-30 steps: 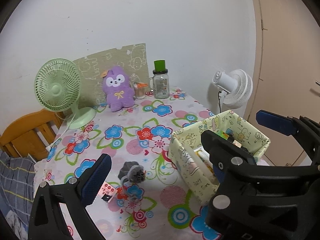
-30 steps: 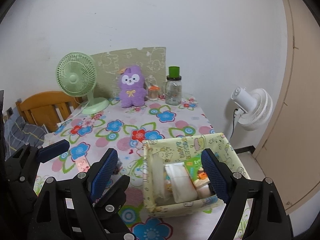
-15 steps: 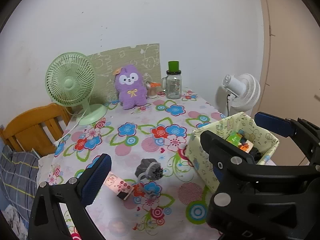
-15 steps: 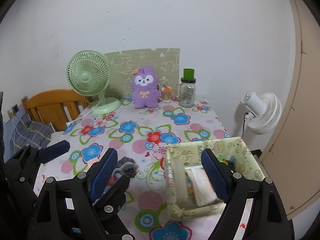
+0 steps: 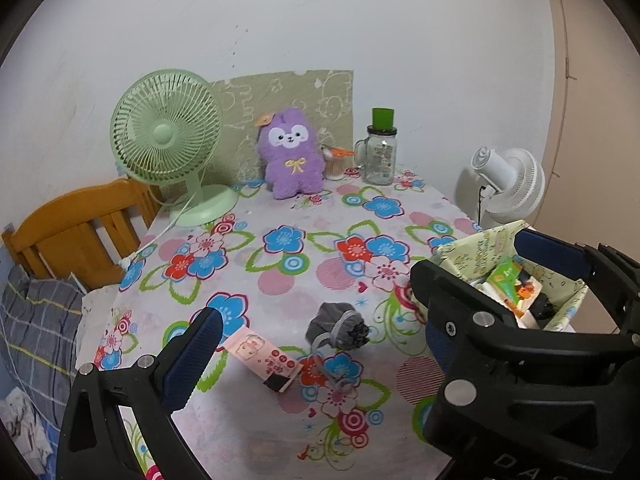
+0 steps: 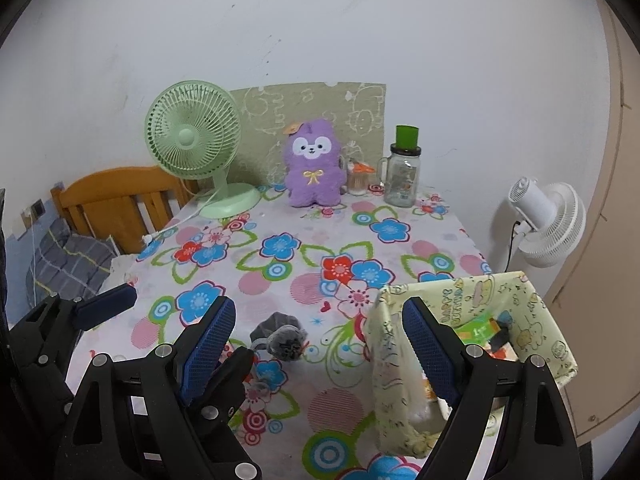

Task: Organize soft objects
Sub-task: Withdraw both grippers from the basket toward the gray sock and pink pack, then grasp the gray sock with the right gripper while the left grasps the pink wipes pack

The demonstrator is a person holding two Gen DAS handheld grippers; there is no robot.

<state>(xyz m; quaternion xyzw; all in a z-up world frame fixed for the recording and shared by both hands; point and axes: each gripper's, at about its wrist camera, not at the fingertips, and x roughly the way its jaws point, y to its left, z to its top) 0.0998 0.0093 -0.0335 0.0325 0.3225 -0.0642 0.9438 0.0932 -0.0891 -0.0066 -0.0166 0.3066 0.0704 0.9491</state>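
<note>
I hold both grippers, left (image 5: 320,344) and right (image 6: 316,336), fingers wide and empty. The grey pouch (image 5: 337,327), probably drawstring cloth, lies on the bench beside the basket (image 6: 532,300); light, limp, best pinched mid-body.

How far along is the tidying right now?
Partly done: the yellow fabric basket already holds some packets. Nothing is in hand; the left gripper and right gripper are both open and empty. Left on the table: the grey pouch, the pink packet and the purple plush toy at the back.
</note>
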